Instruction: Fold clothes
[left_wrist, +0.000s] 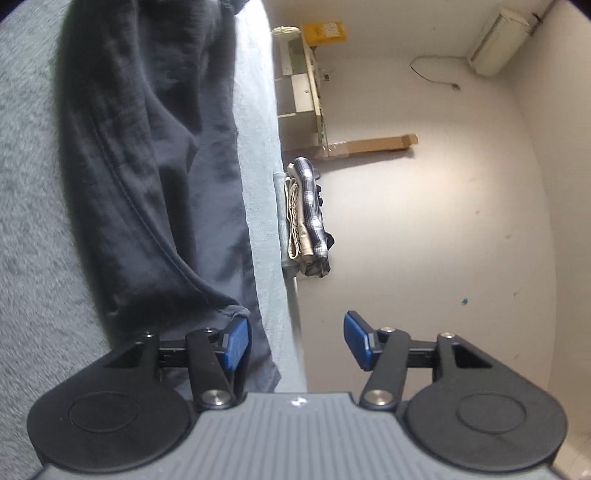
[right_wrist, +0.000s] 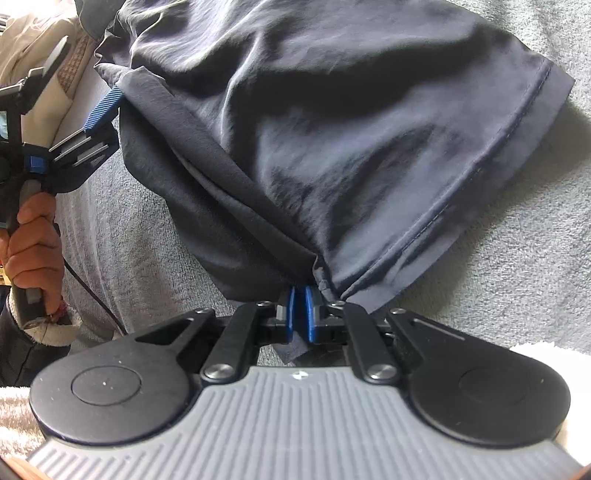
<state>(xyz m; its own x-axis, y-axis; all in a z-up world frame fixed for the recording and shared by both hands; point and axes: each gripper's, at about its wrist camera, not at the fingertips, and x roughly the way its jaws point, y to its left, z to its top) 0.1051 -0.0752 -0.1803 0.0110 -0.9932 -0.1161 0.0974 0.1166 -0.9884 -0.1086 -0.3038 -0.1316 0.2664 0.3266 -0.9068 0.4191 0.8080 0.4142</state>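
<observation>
A dark navy garment (left_wrist: 147, 166) lies stretched along the grey bed cover (left_wrist: 29, 184). My left gripper (left_wrist: 295, 341) is open. Its left pad (left_wrist: 236, 343) sits against the garment's hemmed corner, some cloth hangs loosely between the fingers, and nothing is pinched. In the right wrist view the same garment (right_wrist: 332, 129) spreads over the cover (right_wrist: 517, 240). My right gripper (right_wrist: 300, 317) is shut on a gathered corner of it. At the far left of that view a hand (right_wrist: 33, 236) holds the left gripper, and one of its blue pads (right_wrist: 104, 107) touches the garment's edge.
Past the bed's edge a stack of folded clothes (left_wrist: 306, 218) rests on a narrow stand. Beyond it are a shelf unit (left_wrist: 299, 85), a long cardboard box (left_wrist: 369, 146) and an air conditioner (left_wrist: 495, 40) on the white wall. Beige clothing (right_wrist: 33, 48) lies near the left gripper.
</observation>
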